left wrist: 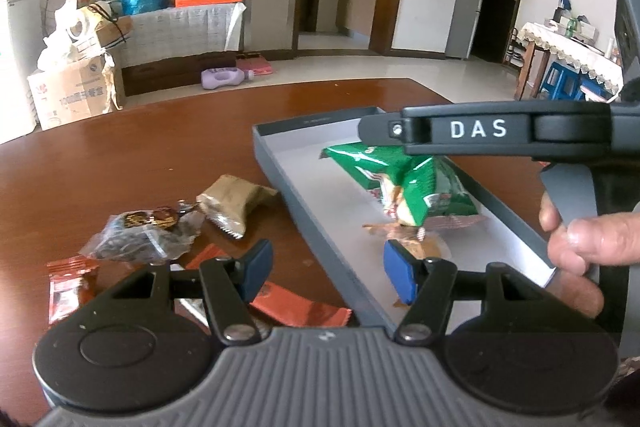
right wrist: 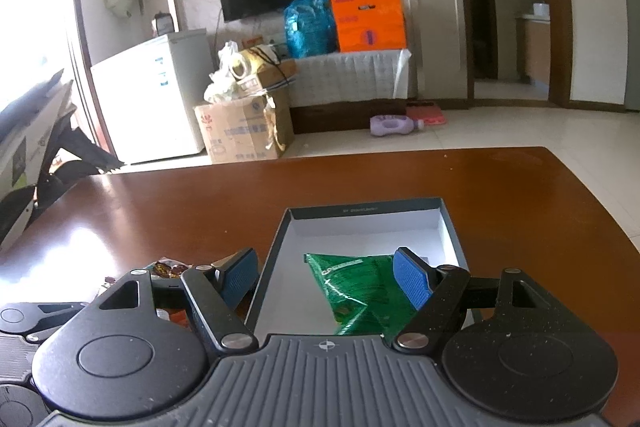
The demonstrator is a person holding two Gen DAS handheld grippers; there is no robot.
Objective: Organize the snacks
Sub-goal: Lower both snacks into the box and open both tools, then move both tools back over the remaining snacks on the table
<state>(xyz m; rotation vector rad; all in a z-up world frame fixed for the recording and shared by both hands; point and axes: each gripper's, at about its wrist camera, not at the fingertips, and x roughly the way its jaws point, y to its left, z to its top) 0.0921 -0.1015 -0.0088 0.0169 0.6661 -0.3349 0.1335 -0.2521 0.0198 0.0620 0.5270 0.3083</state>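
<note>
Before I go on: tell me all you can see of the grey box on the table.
The grey box is a shallow, open rectangular tray, seemingly cardboard, with low grey walls and a white floor; small print runs along its far wall. It lies flat on the brown table. Inside lie a crumpled green snack bag and a small tan wrapped snack nearer the camera. Other snacks lie outside, beside its left wall.

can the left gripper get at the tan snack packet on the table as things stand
Probably yes. The left gripper is open and holds nothing, and the tan packet lies bare on the table just ahead, left of the grey box, with nothing over it.
</note>
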